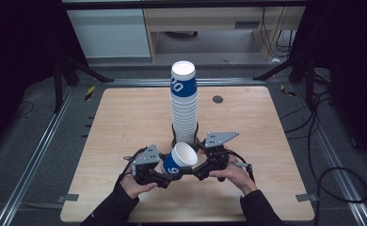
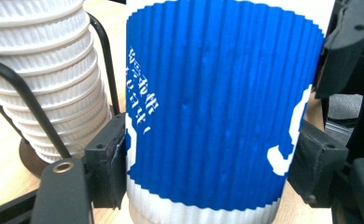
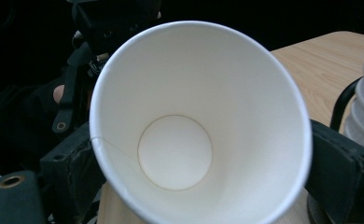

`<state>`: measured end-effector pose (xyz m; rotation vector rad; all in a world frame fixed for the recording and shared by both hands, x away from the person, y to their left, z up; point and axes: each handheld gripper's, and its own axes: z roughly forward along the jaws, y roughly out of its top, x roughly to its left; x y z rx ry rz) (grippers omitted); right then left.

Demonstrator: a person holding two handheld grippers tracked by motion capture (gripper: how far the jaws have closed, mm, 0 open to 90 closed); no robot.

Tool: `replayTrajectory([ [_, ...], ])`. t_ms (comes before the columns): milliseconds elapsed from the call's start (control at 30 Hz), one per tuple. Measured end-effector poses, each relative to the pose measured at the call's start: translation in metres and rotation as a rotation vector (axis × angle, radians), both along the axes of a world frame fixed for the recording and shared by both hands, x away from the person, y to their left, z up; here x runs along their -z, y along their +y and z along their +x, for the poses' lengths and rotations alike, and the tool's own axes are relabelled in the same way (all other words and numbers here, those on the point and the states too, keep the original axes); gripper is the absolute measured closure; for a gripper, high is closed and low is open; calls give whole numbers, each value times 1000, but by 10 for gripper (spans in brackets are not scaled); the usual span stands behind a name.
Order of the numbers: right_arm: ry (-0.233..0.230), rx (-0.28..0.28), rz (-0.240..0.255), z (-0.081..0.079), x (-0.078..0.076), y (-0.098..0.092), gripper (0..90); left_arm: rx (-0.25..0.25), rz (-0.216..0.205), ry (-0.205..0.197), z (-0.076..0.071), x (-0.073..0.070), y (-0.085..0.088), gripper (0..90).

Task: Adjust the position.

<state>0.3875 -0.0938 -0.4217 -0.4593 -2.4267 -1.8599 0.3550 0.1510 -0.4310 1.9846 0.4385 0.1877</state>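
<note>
While the left gripper clamps the blue paper cup low on its wall, the right gripper brackets its rim — mouth tipped toward the cup stack just beyond, grip uncertain.

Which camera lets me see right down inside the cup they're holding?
The right gripper view: it looks straight into the paper cup, showing its white inside and round bottom. The left gripper view shows its blue ribbed outside. The high view shows it tilted between both grippers, mouth partly visible.
</note>
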Motion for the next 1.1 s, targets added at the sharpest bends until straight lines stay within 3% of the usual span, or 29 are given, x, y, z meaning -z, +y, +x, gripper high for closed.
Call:
replayTrajectory([
  [367, 51, -42, 2, 0, 6, 6, 183, 9, 9, -8, -3, 2, -6, 254],
  [667, 36, -46, 0, -1, 5, 6, 204, 13, 14, -4, -3, 2, -5, 243],
  [833, 13, -9, 21, 0, -1, -3, 203, -3, 36, 8, -2, 4, -2, 214],
  [1100, -32, 90, -8, 2, -10, -25, 203, -49, 45, 31, 5, 5, 12, 198],
])
